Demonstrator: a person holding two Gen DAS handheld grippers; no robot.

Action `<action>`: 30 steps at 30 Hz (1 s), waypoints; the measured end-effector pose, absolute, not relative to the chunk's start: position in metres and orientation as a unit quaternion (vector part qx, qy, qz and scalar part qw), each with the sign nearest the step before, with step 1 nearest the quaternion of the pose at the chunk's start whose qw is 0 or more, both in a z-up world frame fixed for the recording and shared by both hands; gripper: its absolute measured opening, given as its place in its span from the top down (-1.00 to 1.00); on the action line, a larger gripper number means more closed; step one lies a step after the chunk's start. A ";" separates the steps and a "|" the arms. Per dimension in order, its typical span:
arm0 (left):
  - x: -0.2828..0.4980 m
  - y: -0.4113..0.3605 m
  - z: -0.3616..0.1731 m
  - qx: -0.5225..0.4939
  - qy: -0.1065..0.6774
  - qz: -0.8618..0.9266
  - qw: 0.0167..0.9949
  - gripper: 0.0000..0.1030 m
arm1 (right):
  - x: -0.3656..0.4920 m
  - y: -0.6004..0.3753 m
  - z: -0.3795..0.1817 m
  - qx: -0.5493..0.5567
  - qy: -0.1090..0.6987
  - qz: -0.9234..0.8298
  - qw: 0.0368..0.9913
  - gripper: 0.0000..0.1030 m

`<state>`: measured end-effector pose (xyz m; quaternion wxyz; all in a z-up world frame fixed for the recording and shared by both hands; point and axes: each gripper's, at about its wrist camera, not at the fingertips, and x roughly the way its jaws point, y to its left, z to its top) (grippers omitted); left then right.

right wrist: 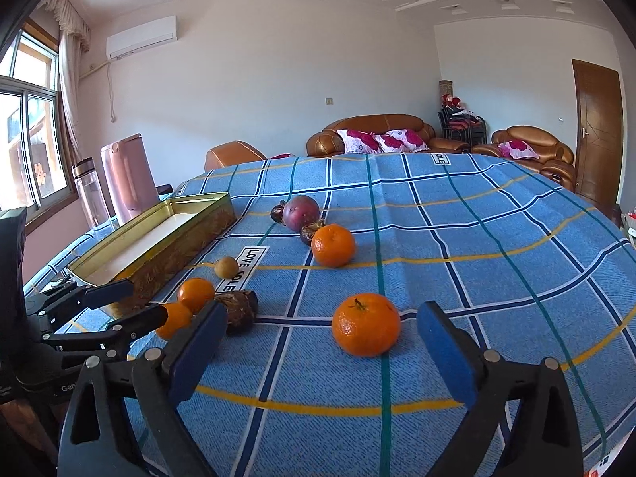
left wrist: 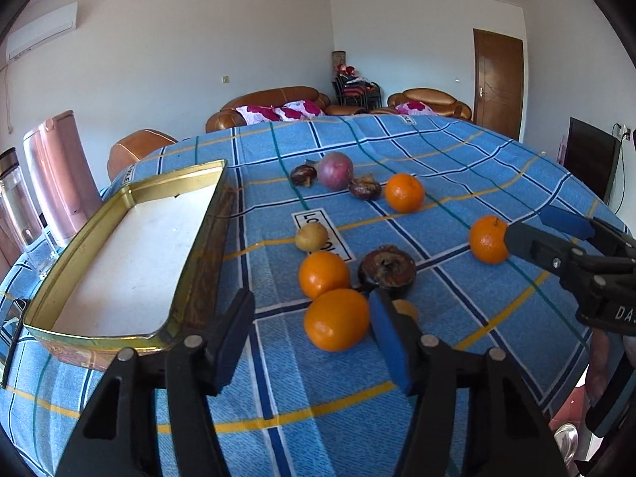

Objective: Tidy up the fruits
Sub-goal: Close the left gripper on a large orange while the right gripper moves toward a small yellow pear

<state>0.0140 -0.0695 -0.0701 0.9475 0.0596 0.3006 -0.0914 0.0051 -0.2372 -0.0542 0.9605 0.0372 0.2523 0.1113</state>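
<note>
Black gripper arms with blue pads fill the foreground of both wrist views. Left gripper point(left wrist: 314, 338): pointed forward and downward over the blue plaid tablecloth point(left wrist: 437, 357), jaws spread, with the nearest orange point(left wrist: 336, 320) between the pads. The right-hand pad point(left wrist: 387, 338) sits just beside or against this orange; contact cannot be confirmed, and the left-hand pad stands clear of it. No grip is established.

Right gripper point(right wrist: 322, 353): pointed forward and downward, jaws spread wide. A stemmed orange point(right wrist: 365, 324) lies just ahead of the pads, between their lines, touching neither.

Item count on the tablecloth:
- Oranges: four. Besides the two above, a second orange point(left wrist: 324, 274) touches the nearest one, and a far orange point(left wrist: 404, 192) sits near the dark fruits.
- Dark brown, wrinkled fruits: three, one large point(left wrist: 387, 268) just beside the orange pair, two small point(left wrist: 304, 175) point(left wrist: 365, 187).
- Round purple-red fruit point(left wrist: 335, 170): one, between the two small dark fruits.
- Small yellow-brown fruit point(left wrist: 311, 236): one, on the printed label; a further brownish object shows behind the left gripper's pad, unidentifiable.
- Gold rectangular tin point(left wrist: 190, 246): one, open, white inside, containing no fruit, positioned left of the fruit group.

Two tall containers stand beyond the tin: one pink point(right wrist: 127, 175), one clear bottle point(right wrist: 89, 192)
</note>
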 end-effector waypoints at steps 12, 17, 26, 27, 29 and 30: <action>0.033 -0.068 -0.091 0.032 0.356 -0.124 0.926 0.21 | 0.001 -0.220 -0.056 0.032 0.254 0.147 0.955 -0.35; 0.028 -0.061 -0.087 0.031 0.340 -0.126 0.931 0.22 | 0.001 -0.197 -0.064 0.016 0.270 0.173 0.947 -0.22; 0.014 -0.045 -0.067 0.024 0.290 -0.112 0.950 0.22 | 0.004 -0.159 -0.073 -0.009 0.294 0.210 0.932 -0.03; 0.013 -0.044 -0.066 0.024 0.285 -0.109 0.952 0.22 | 0.005 -0.155 -0.075 -0.012 0.301 0.212 0.930 0.04; 0.012 -0.042 -0.065 0.025 0.281 -0.104 0.954 0.22 | 0.008 -0.149 -0.078 -0.014 0.311 0.219 0.925 0.09; 0.013 -0.040 -0.065 0.022 0.281 -0.103 0.954 0.22 | 0.010 -0.146 -0.079 -0.016 0.314 0.220 0.923 0.10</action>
